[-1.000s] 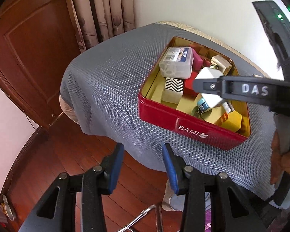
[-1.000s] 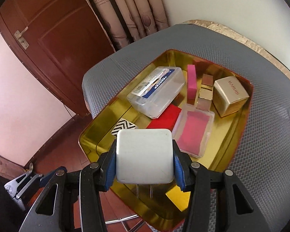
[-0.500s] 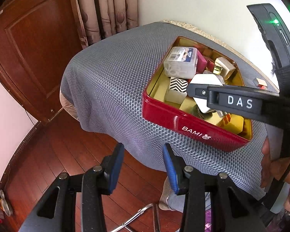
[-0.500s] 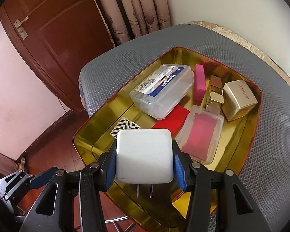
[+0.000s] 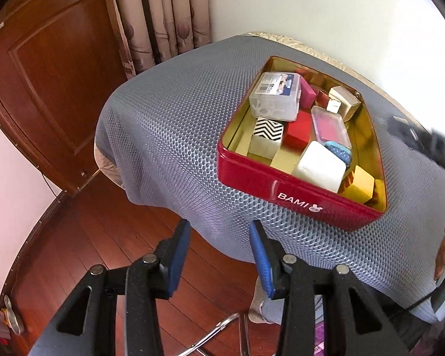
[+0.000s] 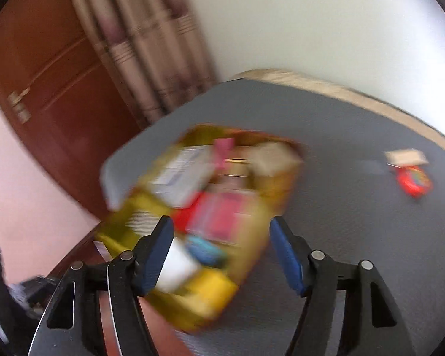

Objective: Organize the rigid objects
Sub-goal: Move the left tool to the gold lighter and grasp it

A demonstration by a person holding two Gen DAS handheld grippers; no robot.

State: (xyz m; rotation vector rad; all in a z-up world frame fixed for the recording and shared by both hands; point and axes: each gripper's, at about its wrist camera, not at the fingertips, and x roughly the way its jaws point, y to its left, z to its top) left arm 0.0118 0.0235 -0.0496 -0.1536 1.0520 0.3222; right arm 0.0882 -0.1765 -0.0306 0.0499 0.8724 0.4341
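A red tin (image 5: 296, 191) with a gold inside sits on the grey mesh-covered table. It holds several small boxes. The white charger block (image 5: 320, 167) lies in it near the front wall, beside a yellow block (image 5: 359, 184) and a chevron box (image 5: 267, 135). My left gripper (image 5: 219, 255) is open and empty, off the table's front edge over the floor. My right gripper (image 6: 222, 252) is open and empty above the blurred tin (image 6: 204, 216); the white charger (image 6: 176, 267) shows by its left finger.
A red item (image 6: 412, 181) and a small tan box (image 6: 406, 157) lie on the table far right. The grey cover (image 5: 169, 124) spreads left of the tin. A wooden door (image 5: 44, 74) and curtains stand behind. Wooden floor lies below the table edge.
My right gripper has let go of the white charger, which now lies in the tin, and has opened and pulled back fast; its view is blurred. The left gripper has hardly moved.
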